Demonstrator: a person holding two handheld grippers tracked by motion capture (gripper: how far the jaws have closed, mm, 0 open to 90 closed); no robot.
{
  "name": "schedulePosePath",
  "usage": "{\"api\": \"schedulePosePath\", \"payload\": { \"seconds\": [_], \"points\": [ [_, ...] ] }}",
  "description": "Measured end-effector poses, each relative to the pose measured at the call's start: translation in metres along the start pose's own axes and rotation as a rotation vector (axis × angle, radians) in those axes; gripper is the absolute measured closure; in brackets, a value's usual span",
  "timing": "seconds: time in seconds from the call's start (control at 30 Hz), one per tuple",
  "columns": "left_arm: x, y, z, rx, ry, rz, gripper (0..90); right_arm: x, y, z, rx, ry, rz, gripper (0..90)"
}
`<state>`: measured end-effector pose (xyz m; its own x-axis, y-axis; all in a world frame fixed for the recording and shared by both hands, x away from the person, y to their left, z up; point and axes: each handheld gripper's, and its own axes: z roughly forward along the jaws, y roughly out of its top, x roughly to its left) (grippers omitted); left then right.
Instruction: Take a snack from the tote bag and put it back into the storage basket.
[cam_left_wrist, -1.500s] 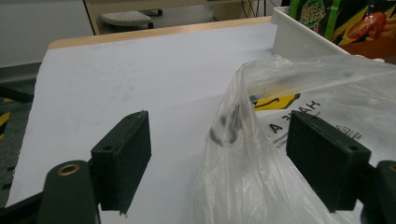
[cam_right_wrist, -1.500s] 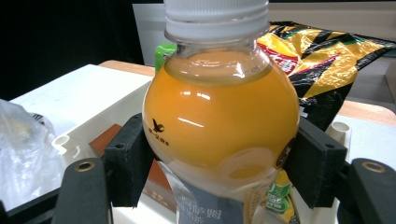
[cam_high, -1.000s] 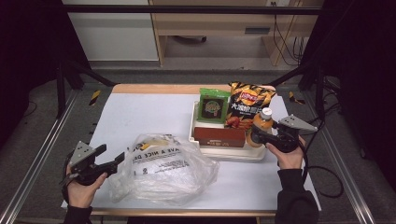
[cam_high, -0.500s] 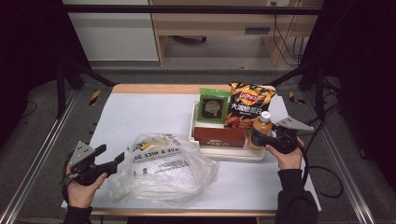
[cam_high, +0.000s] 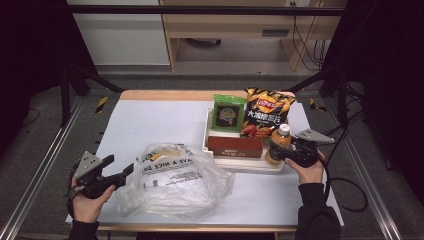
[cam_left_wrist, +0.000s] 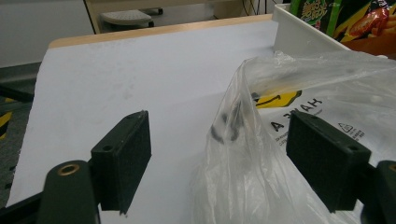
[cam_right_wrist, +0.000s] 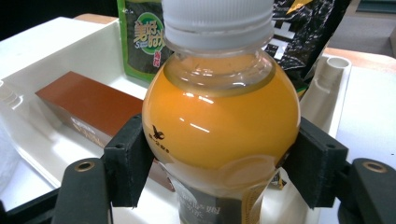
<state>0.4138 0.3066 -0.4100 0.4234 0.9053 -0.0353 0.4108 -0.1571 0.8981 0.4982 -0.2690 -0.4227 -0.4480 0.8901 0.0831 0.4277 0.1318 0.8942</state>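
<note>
- Orange juice bottle upright at white tray's right end, clamped between right gripper pads.
- Left gripper jaws spread, astride a fold of clear plastic bag.

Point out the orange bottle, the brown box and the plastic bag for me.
bottle (cam_right_wrist: 219, 121), right gripper view, on the orange belly under the neck.
brown box (cam_high: 235, 146), high view, on its top face.
plastic bag (cam_high: 175, 180), high view, on its crumpled middle.
</note>
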Motion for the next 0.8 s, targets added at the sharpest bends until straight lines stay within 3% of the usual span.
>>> {"api": "schedulePosePath", "payload": {
  "seconds": [0.4,0.5,0.67,0.8],
  "points": [
    [0.000,0.000,0.000,0.000,-0.001,0.001,21.4,0.000,-0.002,0.002,0.031,0.010,-0.018,30.3],
    [0.000,0.000,0.000,0.000,-0.002,0.001,21.3,0.000,-0.005,0.001,0.009,-0.003,-0.009,29.6],
    [0.000,0.000,-0.001,-0.005,-0.002,-0.003,21.1,0.003,-0.005,-0.005,-0.046,-0.029,-0.005,19.0],
    [0.001,0.001,-0.002,-0.009,-0.003,-0.005,20.9,0.006,-0.003,-0.015,-0.059,-0.048,-0.006,14.2]
  ]
}}
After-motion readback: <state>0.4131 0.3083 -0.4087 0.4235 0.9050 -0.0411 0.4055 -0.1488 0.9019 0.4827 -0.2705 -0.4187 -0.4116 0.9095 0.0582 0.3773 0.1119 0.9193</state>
